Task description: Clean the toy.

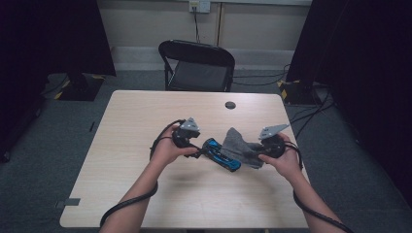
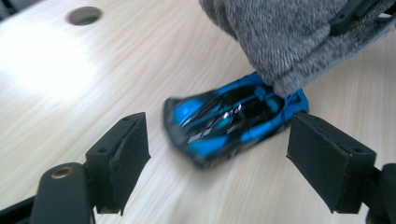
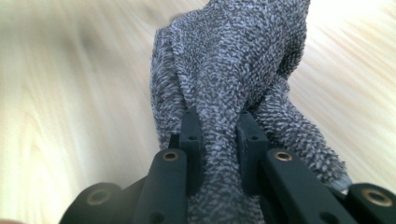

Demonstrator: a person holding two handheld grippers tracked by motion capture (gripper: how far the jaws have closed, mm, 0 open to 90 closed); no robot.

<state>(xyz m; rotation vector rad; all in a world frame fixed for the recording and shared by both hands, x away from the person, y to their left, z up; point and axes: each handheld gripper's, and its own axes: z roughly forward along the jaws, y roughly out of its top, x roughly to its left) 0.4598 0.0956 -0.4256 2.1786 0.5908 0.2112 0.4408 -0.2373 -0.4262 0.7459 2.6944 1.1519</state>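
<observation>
The table (image 1: 145, 194) was pale wood with a round hole (image 1: 230, 105) near its far edge. It stood on grey carpet, with a black chair (image 1: 199, 65) behind it, dark screens at both sides and cables on the floor by the wall.

A blue and black toy car (image 2: 233, 116) lay near the table's middle, between the two hands. The left claw (image 2: 217, 161) pointed at it with its jaws wide apart, one on each side of the car's near end, neither touching it. In the high view the left claw (image 1: 198, 151) sat just beside the car (image 1: 221, 154).

The right claw (image 3: 218, 140) was clamped on a fold of a grey cloth (image 3: 233, 70), its pads pressed into the pile. In the high view the right claw (image 1: 265, 151) held the cloth (image 1: 240, 148) up from the right, and the cloth draped over the car's far end, hiding that part of it. The left gripper view showed the cloth (image 2: 280, 37) touching the car's tail.
</observation>
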